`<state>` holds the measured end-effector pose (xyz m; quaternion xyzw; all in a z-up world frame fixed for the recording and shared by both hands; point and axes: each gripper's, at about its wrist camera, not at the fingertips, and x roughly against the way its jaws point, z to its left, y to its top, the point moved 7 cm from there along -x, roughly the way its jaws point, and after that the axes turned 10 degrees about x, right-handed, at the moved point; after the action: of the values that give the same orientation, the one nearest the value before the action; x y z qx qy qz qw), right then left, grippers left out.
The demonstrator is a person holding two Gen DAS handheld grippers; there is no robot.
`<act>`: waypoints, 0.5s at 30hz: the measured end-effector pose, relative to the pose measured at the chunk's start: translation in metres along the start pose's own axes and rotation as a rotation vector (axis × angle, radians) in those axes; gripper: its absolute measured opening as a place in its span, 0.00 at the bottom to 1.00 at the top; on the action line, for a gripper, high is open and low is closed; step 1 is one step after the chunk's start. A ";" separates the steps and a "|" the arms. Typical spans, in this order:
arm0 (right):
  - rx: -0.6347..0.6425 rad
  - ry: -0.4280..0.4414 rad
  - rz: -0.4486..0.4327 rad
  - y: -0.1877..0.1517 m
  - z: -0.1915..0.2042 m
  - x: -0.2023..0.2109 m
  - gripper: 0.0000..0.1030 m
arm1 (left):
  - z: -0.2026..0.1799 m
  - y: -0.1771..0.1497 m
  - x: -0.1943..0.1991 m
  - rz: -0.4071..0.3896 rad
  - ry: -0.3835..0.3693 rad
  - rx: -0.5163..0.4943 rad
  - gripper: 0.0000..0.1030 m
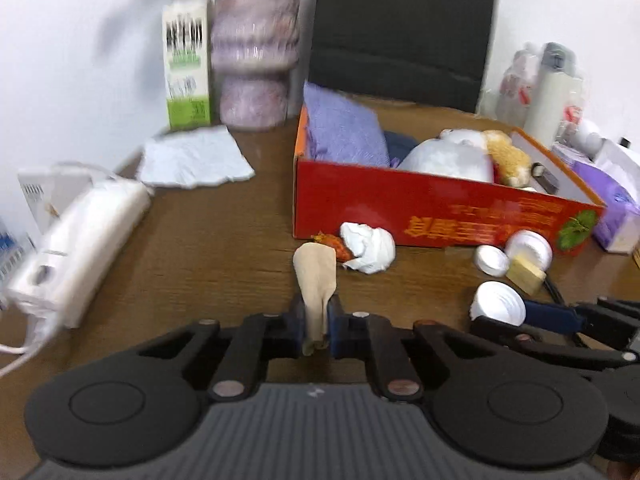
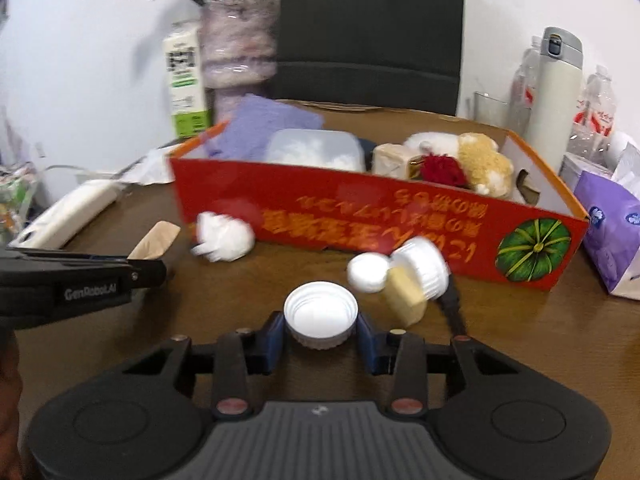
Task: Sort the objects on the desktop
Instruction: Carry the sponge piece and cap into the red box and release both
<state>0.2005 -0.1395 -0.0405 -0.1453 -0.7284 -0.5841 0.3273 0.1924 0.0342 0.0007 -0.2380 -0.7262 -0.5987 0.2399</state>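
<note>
beige strip (image 1: 316, 280) is sitting clamped in the left gripper (image 1: 317, 330), right gripper (image 2: 321, 334) is clamping the white cap (image 2: 320, 314); lifting both squarely toward the red box (image 2: 380, 220) is looking wise.

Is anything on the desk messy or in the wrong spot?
Yes. A crumpled white tissue and loose white caps lie scattered on the table in front of the red box, not inside it.
</note>
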 end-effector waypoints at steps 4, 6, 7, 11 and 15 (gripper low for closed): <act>0.047 0.008 -0.050 -0.013 0.014 0.043 0.37 | -0.013 -0.015 0.067 -0.088 -0.087 -0.021 0.11; 0.042 0.016 -0.070 -0.023 0.017 0.069 0.37 | -0.019 -0.031 0.096 -0.093 -0.152 0.000 0.11; 0.038 0.016 -0.078 -0.029 0.018 0.081 0.37 | -0.022 -0.038 0.105 -0.094 -0.176 0.004 0.11; 0.022 0.002 -0.104 -0.054 0.022 0.126 0.37 | -0.035 -0.069 0.133 -0.087 -0.187 -0.053 0.11; 0.018 -0.036 -0.150 -0.081 0.026 0.164 0.37 | -0.035 -0.102 0.161 -0.082 -0.221 -0.057 0.11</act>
<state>0.0221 -0.1649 0.0014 -0.0978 -0.7484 -0.5976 0.2706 0.0060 -0.0078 0.0317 -0.2792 -0.7400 -0.5986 0.1268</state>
